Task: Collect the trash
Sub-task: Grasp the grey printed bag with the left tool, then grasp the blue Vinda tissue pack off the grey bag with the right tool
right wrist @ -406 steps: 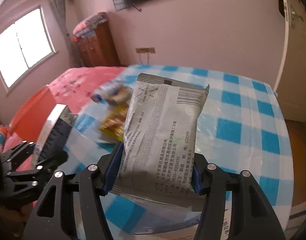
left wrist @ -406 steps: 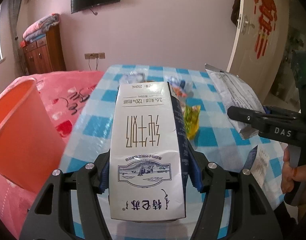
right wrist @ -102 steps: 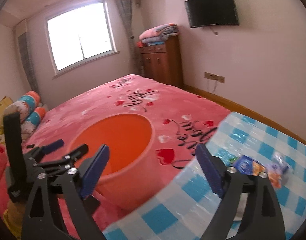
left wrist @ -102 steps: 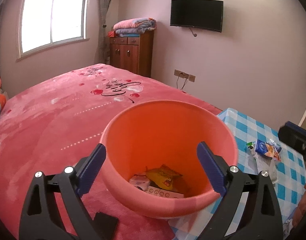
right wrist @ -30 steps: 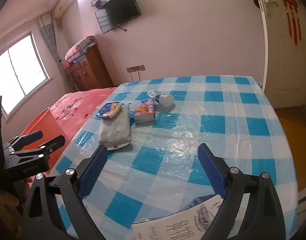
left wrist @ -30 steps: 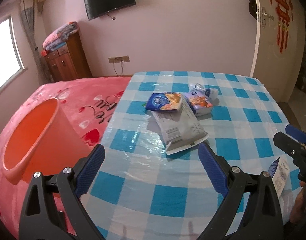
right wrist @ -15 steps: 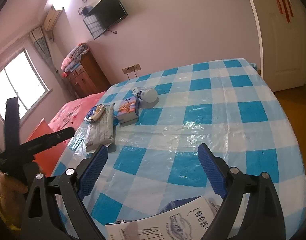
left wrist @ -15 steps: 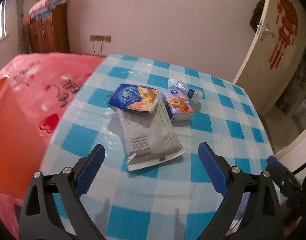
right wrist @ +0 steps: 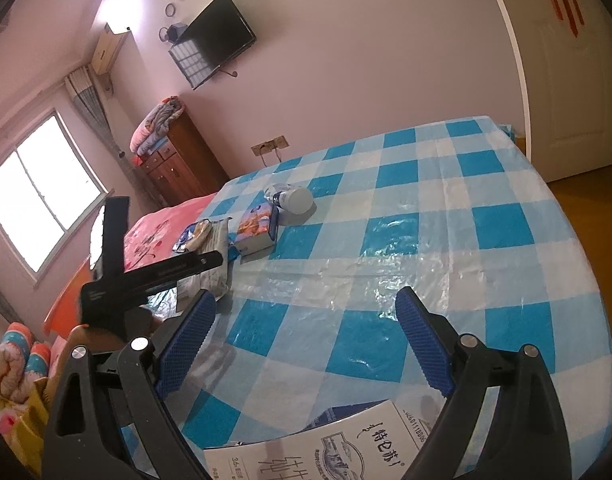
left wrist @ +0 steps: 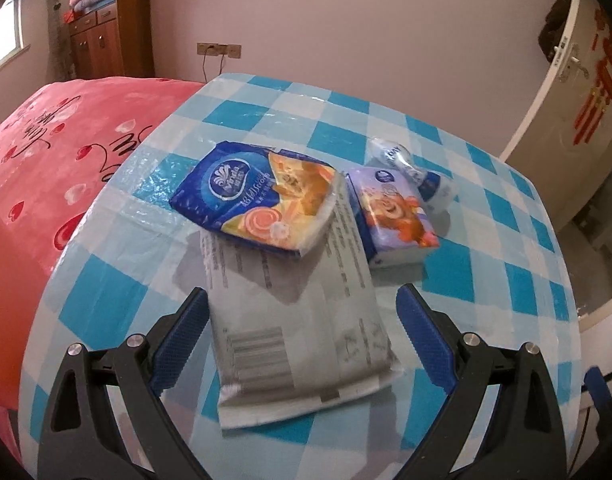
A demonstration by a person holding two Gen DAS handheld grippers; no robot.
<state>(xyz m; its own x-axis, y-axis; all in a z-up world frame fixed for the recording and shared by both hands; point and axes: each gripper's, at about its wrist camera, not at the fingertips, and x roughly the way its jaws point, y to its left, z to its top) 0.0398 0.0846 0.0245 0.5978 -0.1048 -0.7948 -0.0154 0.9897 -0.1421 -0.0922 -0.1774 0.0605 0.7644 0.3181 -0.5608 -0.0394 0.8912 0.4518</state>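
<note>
A grey printed pouch (left wrist: 298, 320) lies flat on the blue-checked table. My left gripper (left wrist: 302, 336) is open and straddles its near end, jaws on either side. A blue and orange tissue pack (left wrist: 258, 196) lies on the pouch's far end. A purple tissue pack (left wrist: 390, 216) and a crumpled plastic bottle (left wrist: 406, 164) lie to the right. My right gripper (right wrist: 306, 340) is open and empty over the table's near edge, above a white milk carton (right wrist: 346, 448). In the right wrist view the left gripper (right wrist: 154, 276) hovers over the pouch (right wrist: 214, 256).
The orange bin's rim (right wrist: 66, 304) shows past the table's left edge, beside the pink bed (left wrist: 46, 152). A white door (right wrist: 566, 80) stands at the right. The table edge (left wrist: 574, 320) drops off near the door.
My left gripper has moved forward and down onto the grey pouch, which now lies between its open jaws. My right gripper has drifted slightly lower over the milk carton.
</note>
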